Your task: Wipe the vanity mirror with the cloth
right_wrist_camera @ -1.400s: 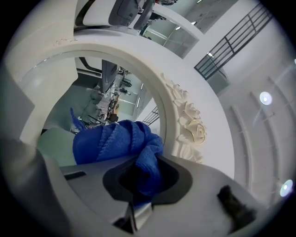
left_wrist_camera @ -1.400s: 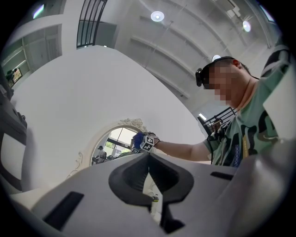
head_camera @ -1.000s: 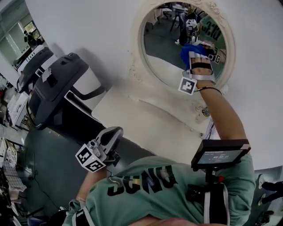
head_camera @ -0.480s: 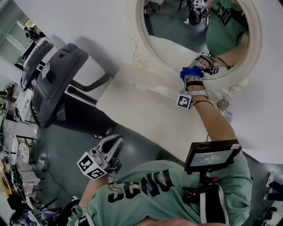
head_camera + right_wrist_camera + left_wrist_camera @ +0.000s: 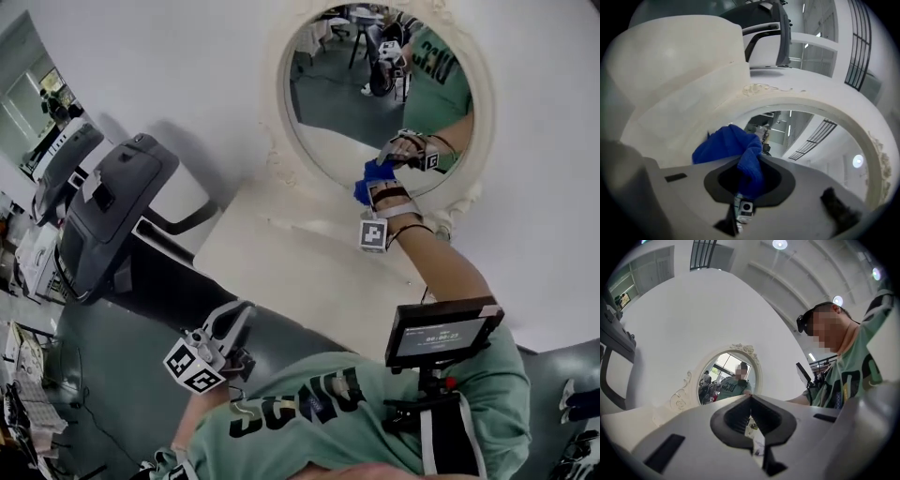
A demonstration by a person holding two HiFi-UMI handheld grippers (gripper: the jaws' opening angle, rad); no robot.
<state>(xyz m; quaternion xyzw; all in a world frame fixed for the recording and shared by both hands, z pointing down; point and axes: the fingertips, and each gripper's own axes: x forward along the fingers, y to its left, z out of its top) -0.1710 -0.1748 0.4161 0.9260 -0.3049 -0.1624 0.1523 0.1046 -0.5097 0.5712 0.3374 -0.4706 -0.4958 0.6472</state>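
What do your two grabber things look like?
The left gripper and right gripper are pale grey with dark inner pads. Each carries a white cube printed with black square markers. The sleeves are short, on a green shirt.

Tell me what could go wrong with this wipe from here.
The bunched blue cloth is pinched by only a narrow fold in the right gripper; pressing hard may pull it loose. It sits at the lower edge of the round mirror, so the hard fingers might scrape the glass or catch its carved cream frame.
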